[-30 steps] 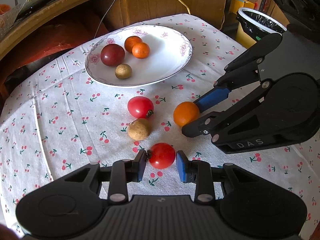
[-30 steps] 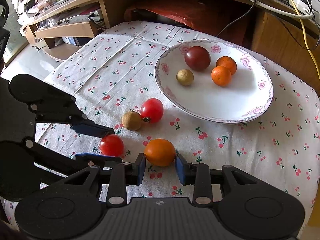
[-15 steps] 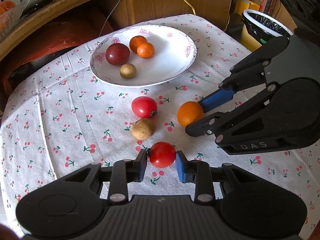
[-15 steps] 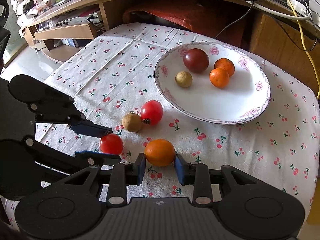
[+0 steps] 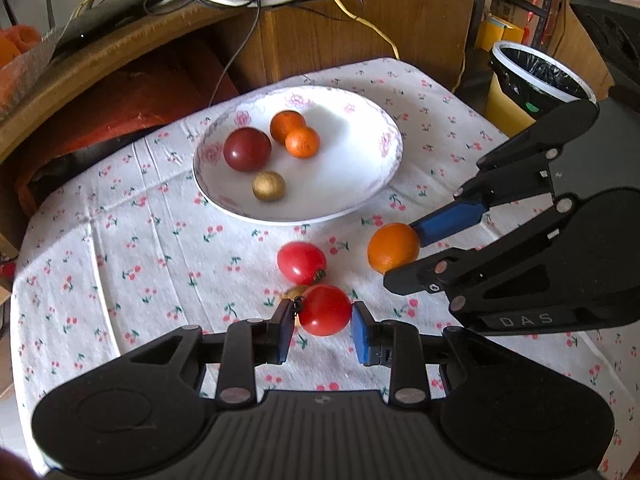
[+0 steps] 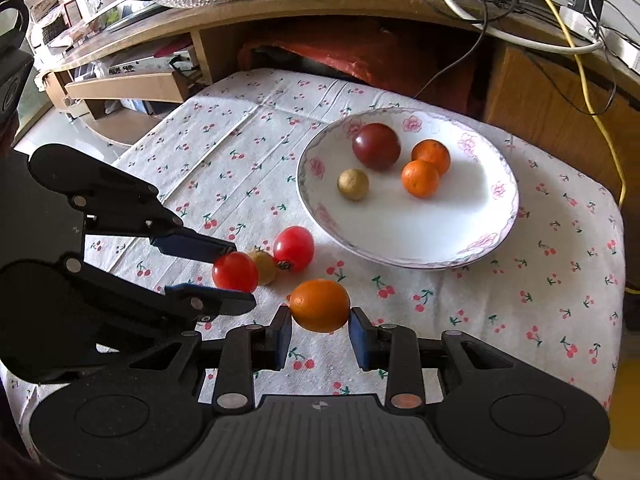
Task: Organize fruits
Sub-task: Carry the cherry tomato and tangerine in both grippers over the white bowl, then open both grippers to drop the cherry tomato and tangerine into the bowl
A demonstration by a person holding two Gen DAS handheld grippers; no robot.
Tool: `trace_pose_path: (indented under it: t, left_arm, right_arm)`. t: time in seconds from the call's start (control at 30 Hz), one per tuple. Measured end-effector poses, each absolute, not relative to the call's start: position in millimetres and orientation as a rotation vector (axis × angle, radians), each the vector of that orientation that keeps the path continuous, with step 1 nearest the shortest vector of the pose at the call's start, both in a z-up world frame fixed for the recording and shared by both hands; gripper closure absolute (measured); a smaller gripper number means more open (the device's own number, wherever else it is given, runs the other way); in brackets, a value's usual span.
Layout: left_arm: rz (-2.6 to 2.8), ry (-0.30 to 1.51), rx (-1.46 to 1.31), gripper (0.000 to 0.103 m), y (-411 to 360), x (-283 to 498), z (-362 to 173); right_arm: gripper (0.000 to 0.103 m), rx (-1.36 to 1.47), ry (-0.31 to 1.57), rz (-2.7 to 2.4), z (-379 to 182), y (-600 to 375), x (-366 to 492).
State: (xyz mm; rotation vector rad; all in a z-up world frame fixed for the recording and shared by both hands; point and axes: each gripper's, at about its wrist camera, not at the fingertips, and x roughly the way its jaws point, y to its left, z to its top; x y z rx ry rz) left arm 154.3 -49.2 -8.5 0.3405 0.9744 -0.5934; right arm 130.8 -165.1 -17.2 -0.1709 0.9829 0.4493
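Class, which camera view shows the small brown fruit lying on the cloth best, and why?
The right wrist view: the small brown fruit shows between the two red tomatoes, mostly unhidden. In the left wrist view only a sliver peeks out behind the held red tomato.

We see our left gripper (image 5: 323, 334) and right gripper (image 6: 320, 338) as matte black plastic bodies with ribbed tops, round side discs, silver rivets on angular linkage arms and blue finger pads (image 5: 362, 338), the right one marked "DAS" beside its lower linkage.
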Motion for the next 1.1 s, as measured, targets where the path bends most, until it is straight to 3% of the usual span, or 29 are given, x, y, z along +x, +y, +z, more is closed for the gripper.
trace_pose_path:
  t: [1.1]
  left_arm:
    - [-0.496, 0.909, 0.343, 0.065, -75.2, 216.8, -8.8]
  right_arm:
    - [0.075, -0.117, 0.908, 0.312, -13.0, -188.2, 182.7]
